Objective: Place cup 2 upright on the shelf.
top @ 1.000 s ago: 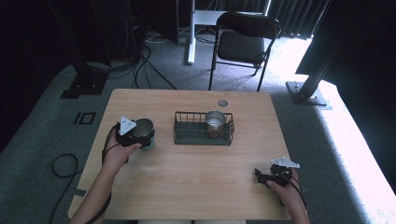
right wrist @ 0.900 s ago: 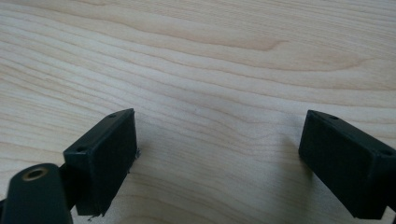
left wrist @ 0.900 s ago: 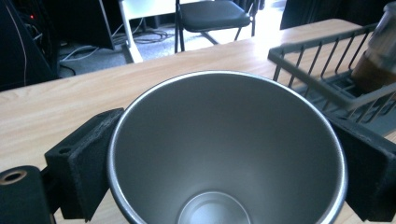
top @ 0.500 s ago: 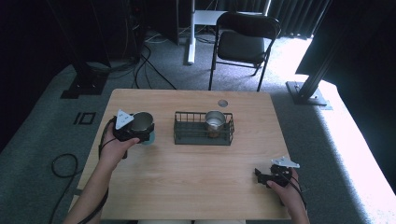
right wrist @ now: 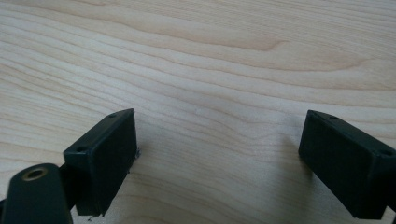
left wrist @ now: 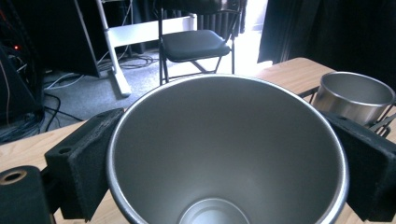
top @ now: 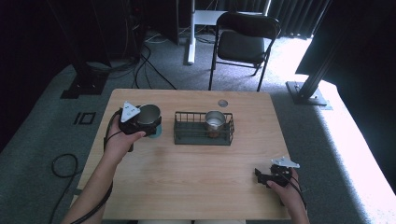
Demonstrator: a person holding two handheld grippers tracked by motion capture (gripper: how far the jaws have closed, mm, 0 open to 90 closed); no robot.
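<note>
Holding: your left gripper (top: pixel 148 122) clamps a steel cup (top: pixel 149 115), one black pad pressed on each side of its wall, as the left gripper view shows.
Held cup: upright, mouth open upward, empty; it sits just left of the wire basket (top: pixel 203 136), near the basket's left end but apart from it.
Under the cup: a blue-green patch (top: pixel 156 134) shows at its base, on the side toward the basket; you cannot tell what it is.
Wire basket: dark, rectangular, at the middle of the wooden table (top: pixel 196 186).
Second cup (top: pixel 215 122): steel, upright inside the basket, toward its right end; in the left gripper view its rim (left wrist: pixel 353 91) rises beyond your right-hand pad.
Left hand (top: pixel 120 140): wraps the gripper body from the side away from the basket, with the grey three-cornered plate (top: pixel 130 111) on top.
Right gripper (top: pixel 259 175): well apart from the basket, toward the near right corner of the table, held low over the wood.
Right jaws: spread wide, with bare wood grain between them in the right gripper view and nothing gripped.
Right hand (top: pixel 286 190): grips the tool from behind, farther from the basket than the jaws.
Table inset: a small round grey disc (top: pixel 222 103) lies beyond the basket, near the far edge.
</note>
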